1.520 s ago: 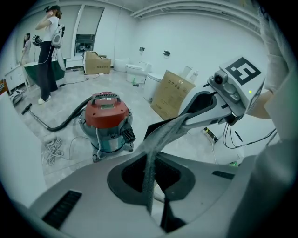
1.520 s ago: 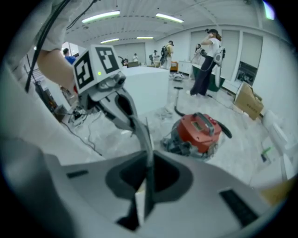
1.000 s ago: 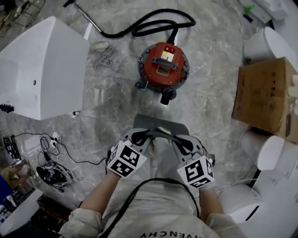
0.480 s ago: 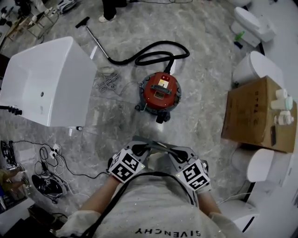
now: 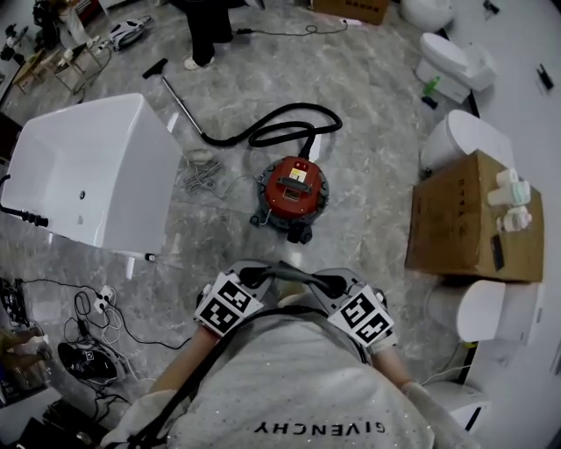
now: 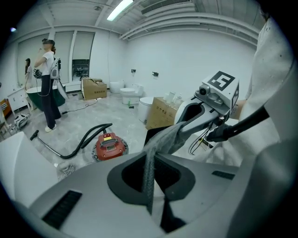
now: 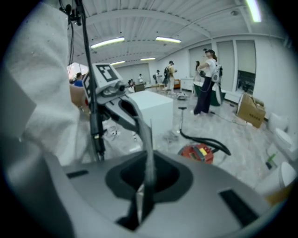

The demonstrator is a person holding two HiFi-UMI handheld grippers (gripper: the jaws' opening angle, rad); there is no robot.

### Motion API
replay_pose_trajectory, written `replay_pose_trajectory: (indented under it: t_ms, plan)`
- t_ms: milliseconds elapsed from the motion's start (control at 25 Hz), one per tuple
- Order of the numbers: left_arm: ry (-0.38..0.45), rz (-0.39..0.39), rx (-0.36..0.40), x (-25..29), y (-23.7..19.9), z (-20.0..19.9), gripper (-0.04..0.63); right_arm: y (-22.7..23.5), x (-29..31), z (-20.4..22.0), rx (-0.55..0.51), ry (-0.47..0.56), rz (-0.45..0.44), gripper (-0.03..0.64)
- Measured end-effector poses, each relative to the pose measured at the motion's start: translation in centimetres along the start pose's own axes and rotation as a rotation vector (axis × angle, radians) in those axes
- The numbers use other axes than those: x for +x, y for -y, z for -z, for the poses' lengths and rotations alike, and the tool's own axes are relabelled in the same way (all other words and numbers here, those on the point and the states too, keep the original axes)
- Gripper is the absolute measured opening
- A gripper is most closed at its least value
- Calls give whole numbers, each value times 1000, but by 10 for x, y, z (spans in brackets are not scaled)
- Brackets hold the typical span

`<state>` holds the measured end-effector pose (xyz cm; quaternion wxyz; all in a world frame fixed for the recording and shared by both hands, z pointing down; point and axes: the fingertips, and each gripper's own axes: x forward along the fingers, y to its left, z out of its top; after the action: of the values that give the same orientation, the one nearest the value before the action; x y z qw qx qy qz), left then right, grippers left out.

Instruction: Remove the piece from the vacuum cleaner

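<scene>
The red canister vacuum cleaner (image 5: 292, 195) stands on the marble floor, well ahead of both grippers. Its black hose (image 5: 280, 127) curls behind it to a long wand (image 5: 180, 98). It also shows small in the left gripper view (image 6: 109, 145) and the right gripper view (image 7: 198, 153). I hold my left gripper (image 5: 279, 270) and right gripper (image 5: 302, 276) close to my chest, tips pointing at each other and almost meeting. Both are shut with nothing between the jaws, as the left gripper (image 6: 150, 152) and right gripper (image 7: 149, 132) show in their own views.
A big white tub-like unit (image 5: 88, 175) stands at the left. To the right a cardboard box (image 5: 469, 219) sits among white toilets (image 5: 465, 140). Cables (image 5: 96, 302) lie at the lower left. A person (image 5: 206, 26) stands at the far end.
The view has pulled up and back, so the vacuum cleaner looks smaller and farther away. The grippers stay shut, tip to tip, near my chest.
</scene>
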<state>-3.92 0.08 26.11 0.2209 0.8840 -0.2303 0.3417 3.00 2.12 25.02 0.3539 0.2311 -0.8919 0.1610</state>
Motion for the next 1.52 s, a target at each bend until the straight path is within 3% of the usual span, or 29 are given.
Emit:
replay_pose_trajectory:
  t_ms: [280, 800, 1160, 1520]
  plan:
    - [92, 83, -120, -25, 7, -28, 35, 0, -23, -26, -25, 29, 7, 35]
    - [40, 96, -34, -39, 13, -46, 35, -6, -44, -42, 1, 31, 10, 35]
    - [52, 134, -64, -36, 5, -57, 35, 5, -48, -52, 13, 8, 13, 35]
    - [7, 129, -107, -36, -6, -34, 35, -3, -25, -48, 29, -13, -10, 35]
